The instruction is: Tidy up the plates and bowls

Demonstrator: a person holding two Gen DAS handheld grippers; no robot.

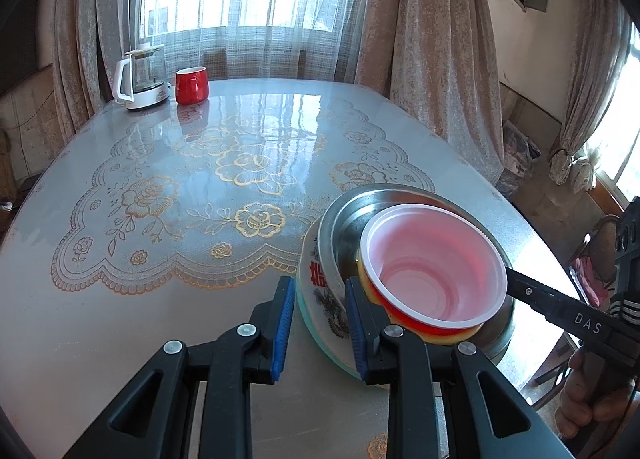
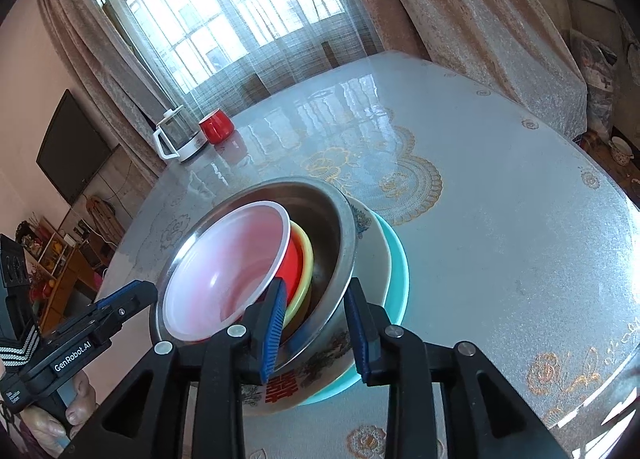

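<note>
A nested stack stands on the table near its front right edge: a teal plate (image 2: 396,279) at the bottom, a white patterned plate (image 1: 320,291) on it, then a steel bowl (image 1: 344,219), a yellow bowl (image 2: 306,263), and a red bowl with a white inside (image 1: 436,263) on top, tilted. My left gripper (image 1: 318,323) is open, its fingers astride the plates' left rim. My right gripper (image 2: 316,319) is open, astride the steel bowl's wall. The right gripper also shows in the left wrist view (image 1: 520,291), at the bowl's far side.
A glass kettle with white handle (image 1: 140,75) and a red mug (image 1: 192,85) stand at the table's far left corner. The table (image 1: 200,187) has a glossy cover with gold flower lace. Curtains and a window lie behind; a wall TV (image 2: 72,147) is left.
</note>
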